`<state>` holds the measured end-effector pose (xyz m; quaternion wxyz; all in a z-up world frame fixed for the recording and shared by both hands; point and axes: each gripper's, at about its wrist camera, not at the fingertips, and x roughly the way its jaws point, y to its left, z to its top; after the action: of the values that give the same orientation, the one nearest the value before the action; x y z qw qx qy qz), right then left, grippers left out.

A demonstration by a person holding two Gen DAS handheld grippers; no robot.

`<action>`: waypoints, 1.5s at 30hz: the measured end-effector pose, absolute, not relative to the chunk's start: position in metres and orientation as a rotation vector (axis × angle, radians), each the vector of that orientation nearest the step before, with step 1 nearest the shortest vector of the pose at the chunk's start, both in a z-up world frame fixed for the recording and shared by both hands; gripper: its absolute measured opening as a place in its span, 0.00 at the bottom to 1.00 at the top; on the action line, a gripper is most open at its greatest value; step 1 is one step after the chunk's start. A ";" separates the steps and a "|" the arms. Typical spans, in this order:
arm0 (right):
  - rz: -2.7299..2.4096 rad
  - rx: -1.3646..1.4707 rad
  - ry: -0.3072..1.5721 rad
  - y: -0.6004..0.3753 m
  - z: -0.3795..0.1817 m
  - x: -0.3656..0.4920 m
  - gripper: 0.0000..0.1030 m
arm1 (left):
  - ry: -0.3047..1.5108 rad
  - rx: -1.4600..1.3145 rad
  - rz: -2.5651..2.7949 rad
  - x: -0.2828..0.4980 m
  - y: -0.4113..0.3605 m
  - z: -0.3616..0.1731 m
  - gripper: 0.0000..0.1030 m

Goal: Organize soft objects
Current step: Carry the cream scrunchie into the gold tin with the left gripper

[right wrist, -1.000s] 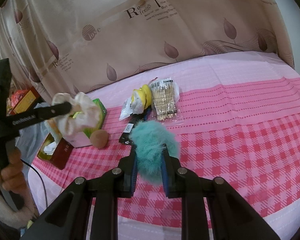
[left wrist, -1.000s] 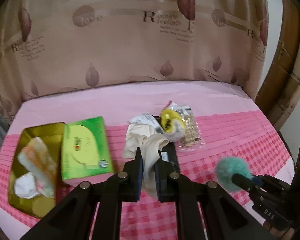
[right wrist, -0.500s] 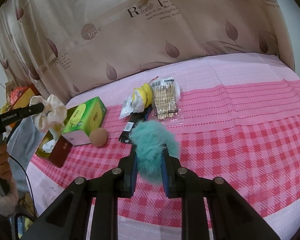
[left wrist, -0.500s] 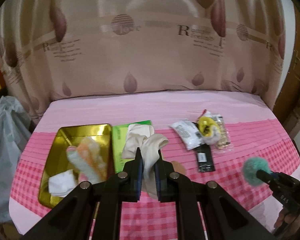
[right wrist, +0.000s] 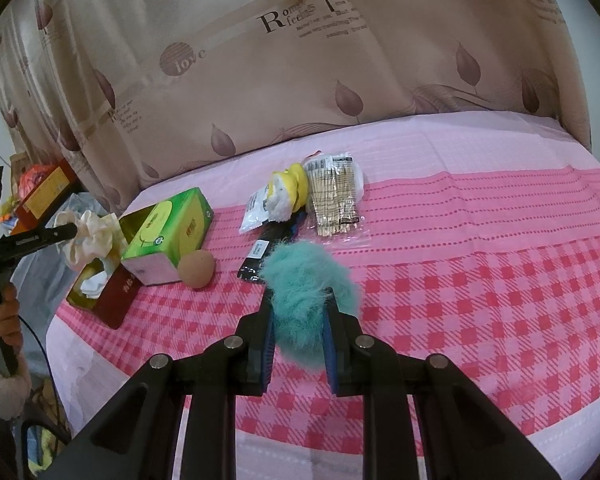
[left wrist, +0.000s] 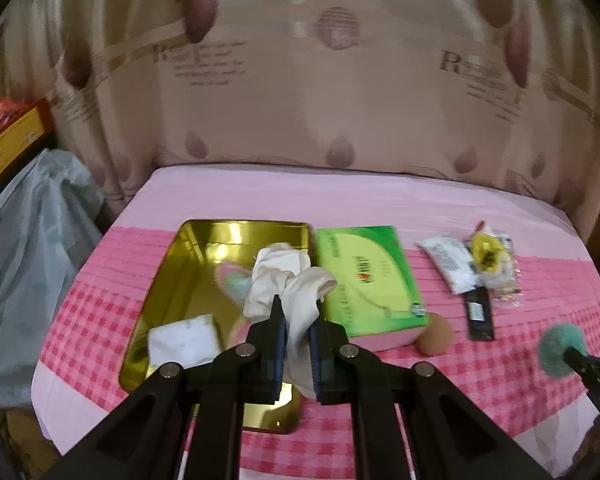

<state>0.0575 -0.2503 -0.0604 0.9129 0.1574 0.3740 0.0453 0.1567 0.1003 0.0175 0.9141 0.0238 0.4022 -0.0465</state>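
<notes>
My left gripper (left wrist: 297, 312) is shut on a cream satin scrunchie (left wrist: 288, 280) and hangs over the right part of the gold tin tray (left wrist: 168, 272). In the tray lie a white folded cloth (left wrist: 182, 340) and a pastel soft piece (left wrist: 232, 280). From the right wrist view the same scrunchie (right wrist: 90, 234) hovers above the tray (right wrist: 76, 300). My right gripper (right wrist: 299, 300) is shut on a teal fluffy pom-pom (right wrist: 306, 280), held over the pink checked cloth; the pom-pom (left wrist: 560, 350) shows at the left view's right edge.
A green tissue box (left wrist: 366, 276) stands right of the tray, a tan sponge ball (left wrist: 434, 334) at its corner. Farther right lie a white packet (left wrist: 448, 260), a yellow-and-white soft item (left wrist: 486, 250), a bag of sticks (right wrist: 336, 196) and a black packet (left wrist: 480, 316). A grey plastic bag (left wrist: 28, 240) hangs off the left edge.
My left gripper has carried the cream scrunchie leftward, from over the green box to over the gold tray. The right gripper and its pom-pom have stayed put.
</notes>
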 end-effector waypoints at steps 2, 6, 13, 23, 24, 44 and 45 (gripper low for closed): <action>0.093 0.321 0.772 -0.250 -0.061 0.058 0.18 | 0.831 0.044 -0.079 0.159 0.109 0.015 0.10; 0.089 0.316 0.775 -0.249 -0.062 0.057 0.18 | 0.837 0.043 -0.040 0.164 0.121 0.009 0.10; 0.090 0.306 0.783 -0.246 -0.064 0.059 0.18 | 0.853 0.044 -0.001 0.175 0.137 -0.001 0.10; 0.085 0.298 0.795 -0.244 -0.068 0.060 0.18 | 0.872 0.039 0.058 0.200 0.156 -0.015 0.10; 0.085 0.296 0.796 -0.244 -0.068 0.061 0.18 | 0.875 0.035 0.065 0.202 0.159 -0.016 0.10; 0.104 0.224 0.802 -0.230 -0.070 0.062 0.18 | 0.951 0.022 0.096 0.229 0.192 -0.046 0.11; 0.104 0.223 0.804 -0.230 -0.071 0.063 0.18 | 0.952 0.024 0.099 0.229 0.193 -0.047 0.11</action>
<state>0.0628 -0.2295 -0.0705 0.9129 0.1083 0.3903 0.0504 0.2287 0.1931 -0.0467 0.8875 0.0113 0.4582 0.0474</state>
